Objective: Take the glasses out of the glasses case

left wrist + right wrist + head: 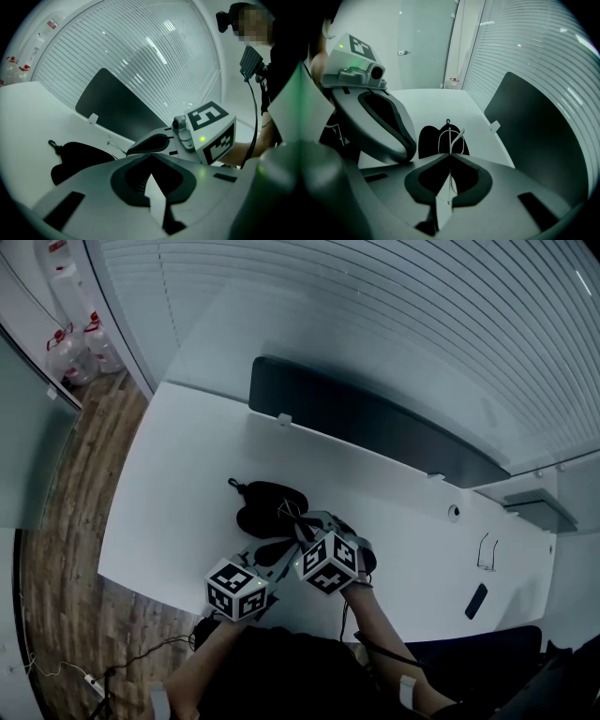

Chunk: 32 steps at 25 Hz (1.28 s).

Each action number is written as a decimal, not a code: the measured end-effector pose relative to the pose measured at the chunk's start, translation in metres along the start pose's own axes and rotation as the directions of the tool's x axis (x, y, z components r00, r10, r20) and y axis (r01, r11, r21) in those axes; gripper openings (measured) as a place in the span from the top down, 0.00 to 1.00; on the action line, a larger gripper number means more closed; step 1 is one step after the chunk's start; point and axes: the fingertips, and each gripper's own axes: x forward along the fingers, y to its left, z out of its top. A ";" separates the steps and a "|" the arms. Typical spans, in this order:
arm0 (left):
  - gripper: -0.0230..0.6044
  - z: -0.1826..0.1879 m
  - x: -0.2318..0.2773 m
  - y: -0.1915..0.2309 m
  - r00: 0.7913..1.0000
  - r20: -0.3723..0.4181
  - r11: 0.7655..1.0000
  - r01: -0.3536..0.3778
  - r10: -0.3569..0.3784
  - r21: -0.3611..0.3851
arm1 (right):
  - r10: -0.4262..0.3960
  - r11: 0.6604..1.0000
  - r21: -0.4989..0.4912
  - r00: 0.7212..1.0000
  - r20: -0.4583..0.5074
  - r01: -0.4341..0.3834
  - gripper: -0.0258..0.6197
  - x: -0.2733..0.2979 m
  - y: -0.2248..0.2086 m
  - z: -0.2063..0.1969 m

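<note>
A black soft glasses case lies on the white table, its clip end pointing away from me. My right gripper hangs just above it, pointing steeply down. In the right gripper view its jaws are shut on thin wire-framed glasses, which stick out over the case. My left gripper sits close beside it on the near left, almost level. Its jaws meet at the tips with nothing visible between them. From there I see the case at left and the right gripper ahead.
A long dark panel stands along the table's back edge, with slatted blinds behind it. At the right lie a small black object and a wire stand. Wooden floor with bottles lies beyond the table's left edge.
</note>
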 end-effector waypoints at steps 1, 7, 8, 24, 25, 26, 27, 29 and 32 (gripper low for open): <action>0.95 -0.001 0.001 -0.002 1.000 -0.006 1.000 0.002 -0.002 0.003 | -0.001 1.000 0.005 1.000 0.001 0.001 0.93 -0.001 0.001 -0.002; 0.95 -0.008 0.010 -0.013 0.999 -0.033 1.000 0.020 -0.019 0.019 | -0.014 0.999 0.040 1.000 0.002 0.014 0.93 -0.008 -0.001 -0.017; 0.95 -0.009 0.012 -0.015 0.999 -0.036 1.000 0.023 -0.023 0.020 | -0.016 0.999 0.044 1.000 0.002 0.016 0.93 -0.010 -0.001 -0.020; 0.95 -0.033 0.046 -0.030 0.990 -0.111 0.996 0.084 -0.083 0.003 | -0.002 0.996 0.094 0.998 -0.058 0.007 0.93 -0.011 -0.009 -0.066; 0.95 -0.033 0.048 -0.029 0.990 -0.115 0.996 0.087 -0.086 0.000 | 0.000 0.996 0.094 0.998 -0.063 0.006 0.93 -0.011 -0.009 -0.068; 0.95 -0.034 0.050 -0.029 0.989 -0.119 0.996 0.089 -0.088 -0.002 | 0.002 0.995 0.095 0.998 -0.068 0.004 0.93 -0.010 -0.010 -0.071; 0.95 -0.036 0.051 -0.028 0.988 -0.123 0.996 0.090 -0.090 -0.005 | 0.005 0.995 0.097 0.997 -0.073 0.002 0.93 -0.009 -0.011 -0.073; 0.95 -0.039 0.054 -0.027 0.987 -0.132 0.996 0.092 -0.093 -0.011 | 0.010 0.995 0.101 0.997 -0.082 -0.002 0.93 -0.006 -0.011 -0.077; 0.95 -0.044 0.059 -0.025 0.985 -0.145 0.995 0.093 -0.096 -0.025 | 0.020 0.994 0.107 0.995 -0.098 -0.009 0.93 -0.001 -0.011 -0.084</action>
